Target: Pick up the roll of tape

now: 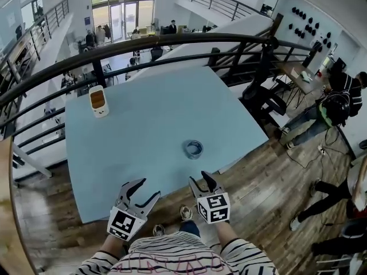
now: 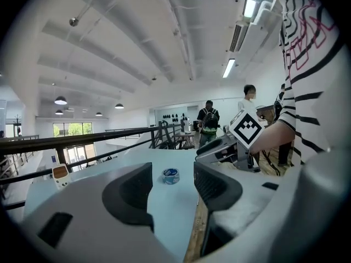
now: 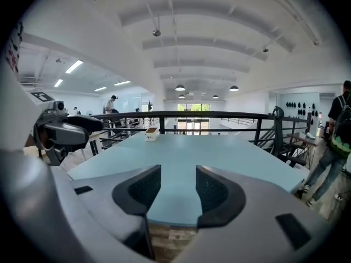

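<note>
Lying flat on the pale-blue table (image 1: 149, 113), the roll of tape (image 1: 193, 149) awaits pickup.
Left gripper (image 1: 148, 189) and right gripper (image 1: 198, 178) hover short of it, jaws apart and empty, the left lined up on it, seemingly for approach.

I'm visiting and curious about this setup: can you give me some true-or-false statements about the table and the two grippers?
1. The roll of tape lies on the blue table. True.
2. The left gripper holds the tape. False: it is open and empty, well short of the tape.
3. The right gripper is open. True.
4. The white and brown device touches the tape. False: it stands far off, near the table's far left corner.
</note>
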A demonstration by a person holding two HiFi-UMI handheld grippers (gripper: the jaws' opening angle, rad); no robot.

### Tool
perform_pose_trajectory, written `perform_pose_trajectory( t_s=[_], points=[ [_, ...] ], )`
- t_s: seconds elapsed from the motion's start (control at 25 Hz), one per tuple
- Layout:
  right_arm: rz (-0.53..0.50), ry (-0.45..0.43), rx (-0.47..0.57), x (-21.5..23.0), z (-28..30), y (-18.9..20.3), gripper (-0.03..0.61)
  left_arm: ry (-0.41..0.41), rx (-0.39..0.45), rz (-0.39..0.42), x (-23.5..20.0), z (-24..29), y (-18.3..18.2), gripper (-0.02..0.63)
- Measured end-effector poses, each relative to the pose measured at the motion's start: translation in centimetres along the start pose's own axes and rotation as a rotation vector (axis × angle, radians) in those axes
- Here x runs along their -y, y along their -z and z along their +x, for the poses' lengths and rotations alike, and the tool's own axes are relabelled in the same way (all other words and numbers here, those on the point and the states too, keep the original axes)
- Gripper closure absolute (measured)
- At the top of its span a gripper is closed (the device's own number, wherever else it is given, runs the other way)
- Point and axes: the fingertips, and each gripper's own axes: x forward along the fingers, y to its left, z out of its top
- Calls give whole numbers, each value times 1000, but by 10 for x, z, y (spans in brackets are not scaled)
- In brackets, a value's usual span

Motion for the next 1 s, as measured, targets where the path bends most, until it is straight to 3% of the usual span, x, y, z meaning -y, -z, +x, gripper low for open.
perform_pose_trajectory(
  t_s=[0.36,0.8,1.0],
  points=[
    [-144,-58,-167,41,74,4,379,-82,-20,-42,-23,31,-5,399],
    [-306,-212,-435,59,159,38,379,-195,-82,-67,-31,53,9,399],
    [-367,-228,-536,70,183,54,379,-236,-98,-83,-29,60,12,399]
  ],
)
